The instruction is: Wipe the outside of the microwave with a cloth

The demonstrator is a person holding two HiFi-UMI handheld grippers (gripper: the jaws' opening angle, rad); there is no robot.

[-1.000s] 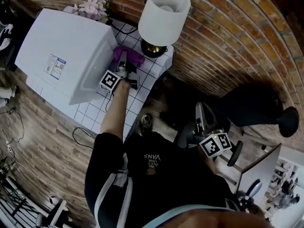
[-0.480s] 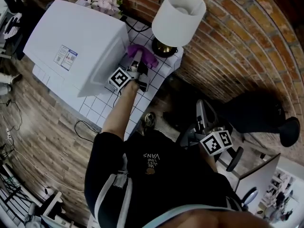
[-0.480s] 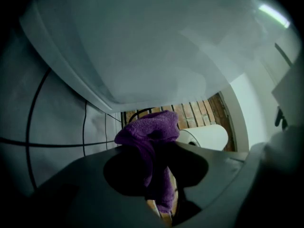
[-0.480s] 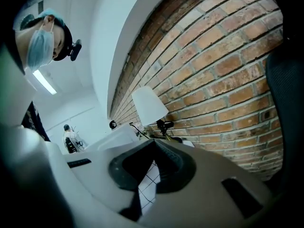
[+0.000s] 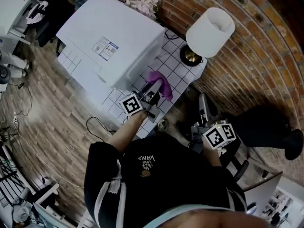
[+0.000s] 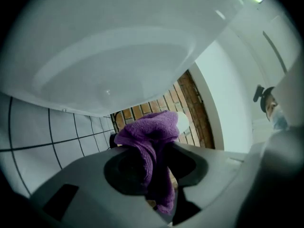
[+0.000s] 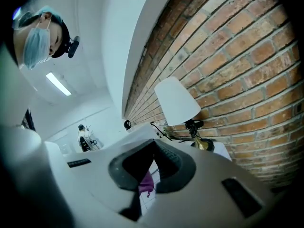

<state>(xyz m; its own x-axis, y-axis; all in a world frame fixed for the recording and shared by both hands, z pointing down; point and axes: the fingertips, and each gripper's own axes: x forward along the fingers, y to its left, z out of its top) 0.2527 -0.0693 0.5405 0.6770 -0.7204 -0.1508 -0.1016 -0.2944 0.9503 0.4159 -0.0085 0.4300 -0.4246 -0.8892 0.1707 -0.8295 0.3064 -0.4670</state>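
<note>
From the head view: a boxy, smooth white microwave (image 5: 114, 37) at 11 o'clock, standing on a white table (image 5: 176, 69) tiled in small squares with dark grout. Just off the microwave's 5 o'clock corner, a plush purple terry cloth (image 5: 162, 83), bunched up and pinched by the left gripper (image 5: 156, 88). Cannot tell there whether cloth and microwave wall touch. At 1 o'clock on the same table, a lamp (image 5: 210, 31) with a white drum shade and a round brass base, set against a rough red brick wall (image 5: 247, 61). Pale flowers (image 5: 145, 4) at 12 o'clock behind the microwave. Wood-grain floor (image 5: 42, 103) at 9 o'clock.

From the left gripper view: jaws clamped on the cloth, looped pile bulging above them, a limp tail hanging through toward 6 o'clock. Shown only here: a shallow rounded recess pressed into the glossy microwave wall, filling 12 o'clock.

Right gripper (image 5: 203, 107) at 4 o'clock of the head view, off the table and well apart from the cloth. In its own view, jaws drawn together on nothing. Only a sliver of the far-off purple cloth seen below them, plus the lamp's thin stem, hidden from above.
</note>
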